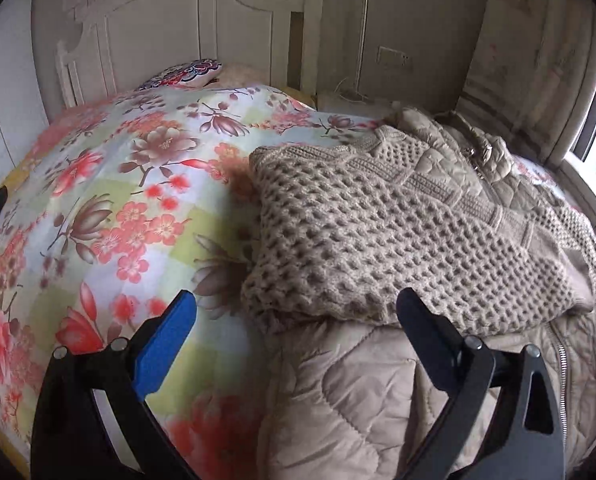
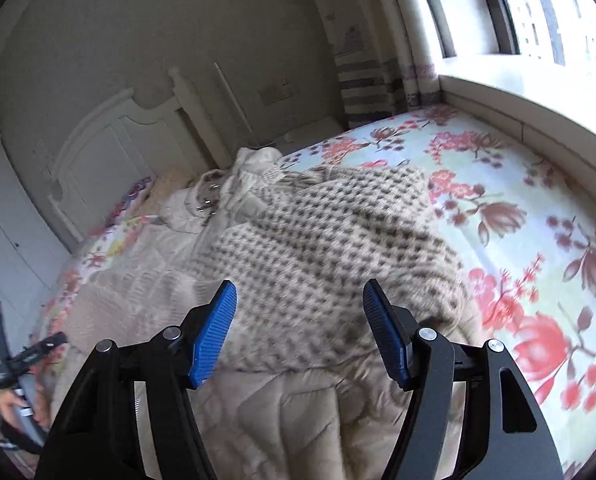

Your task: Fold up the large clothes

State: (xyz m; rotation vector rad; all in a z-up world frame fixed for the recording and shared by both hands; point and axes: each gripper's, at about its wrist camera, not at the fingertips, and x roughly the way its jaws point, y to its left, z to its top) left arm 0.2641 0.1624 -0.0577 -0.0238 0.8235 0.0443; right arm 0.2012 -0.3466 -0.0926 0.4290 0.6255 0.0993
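The left hand-held gripper (image 1: 296, 310) has matte black angular arms with cut-out windows, silver round screw heads at the pivots, and a smooth blue pad on its left finger (the right finger shows only its black back). The right hand-held gripper (image 2: 299, 328) has the same black frame and silver screws, with ribbed blue pads (image 2: 214, 334) facing each other on both fingers.

Daylight enters from the window (image 2: 537, 4) at 1 o'clock in the right wrist view, blown out to glare. The wall (image 2: 138, 40) at 11 o'clock stays dim. Heavy fisheye bending, black vignette at corners. Right view shows motion blur on the knit sweater (image 2: 317, 240); left view is sharper, soft shadow under the sweater edge (image 1: 238, 184).
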